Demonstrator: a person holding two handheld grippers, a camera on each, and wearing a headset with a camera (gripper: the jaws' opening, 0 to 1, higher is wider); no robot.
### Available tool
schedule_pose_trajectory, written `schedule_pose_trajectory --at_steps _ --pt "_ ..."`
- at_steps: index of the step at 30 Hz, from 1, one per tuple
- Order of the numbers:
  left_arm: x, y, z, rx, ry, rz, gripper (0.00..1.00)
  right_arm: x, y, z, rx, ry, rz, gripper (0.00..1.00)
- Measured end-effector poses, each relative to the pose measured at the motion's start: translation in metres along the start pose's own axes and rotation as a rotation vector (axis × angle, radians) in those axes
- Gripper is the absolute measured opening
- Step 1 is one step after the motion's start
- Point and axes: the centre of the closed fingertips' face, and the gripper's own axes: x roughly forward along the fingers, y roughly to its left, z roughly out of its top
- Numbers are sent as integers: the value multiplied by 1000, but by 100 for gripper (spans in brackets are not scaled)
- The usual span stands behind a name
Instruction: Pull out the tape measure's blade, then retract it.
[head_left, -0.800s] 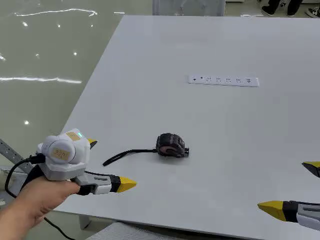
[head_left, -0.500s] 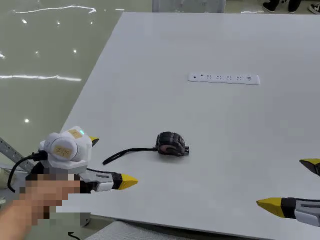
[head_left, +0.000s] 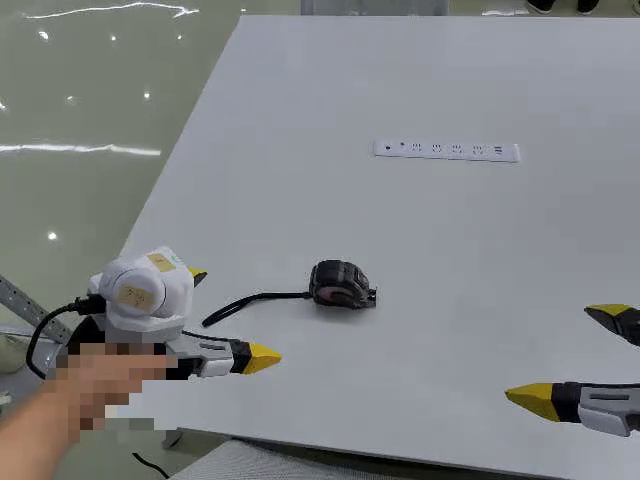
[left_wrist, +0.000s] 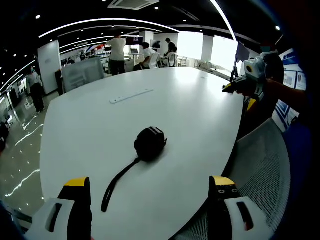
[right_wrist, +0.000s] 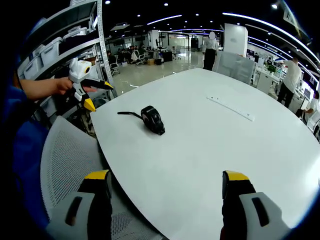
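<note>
A black tape measure (head_left: 342, 284) lies on the white table (head_left: 420, 90) with its blade wound in and its black wrist strap (head_left: 250, 303) trailing to the left. My left gripper (head_left: 230, 315) is open at the table's near left edge, level with the strap's end and touching nothing. Through its own view the tape measure (left_wrist: 149, 143) and strap (left_wrist: 117, 180) lie ahead, between the wide-apart yellow-tipped jaws. My right gripper (head_left: 560, 355) is open over the near right of the table, well clear of the tape measure (right_wrist: 153, 119).
A white power strip (head_left: 447, 151) lies flat farther back on the table. A grey mesh chair (right_wrist: 65, 165) stands at the near edge. People and desks are far behind the table.
Both grippers have edged slightly inward toward the table's middle. The tape measure has not moved; the head camera has tilted a little.
</note>
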Motion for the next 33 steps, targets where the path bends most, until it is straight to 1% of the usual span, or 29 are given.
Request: schedule_pose_trajectory --at_steps 11,19,21,24,31,33 --pt "18 -4 5 27 10 -30 92 17 0 3 -14 9 27 87" --pt "31 -6 11 52 8 -55 90 32 0 7 -50 27 55 86" --pt "32 -7 12 61 9 -59 90 35 -1 8 -58 31 55 86" --pt "36 -7 13 69 9 -67 90 41 0 8 -80 39 68 84" --pt "44 -7 18 94 8 -81 88 52 3 12 -99 44 93 83" --pt "47 -7 19 101 8 -85 88 56 3 12 -116 52 99 82"
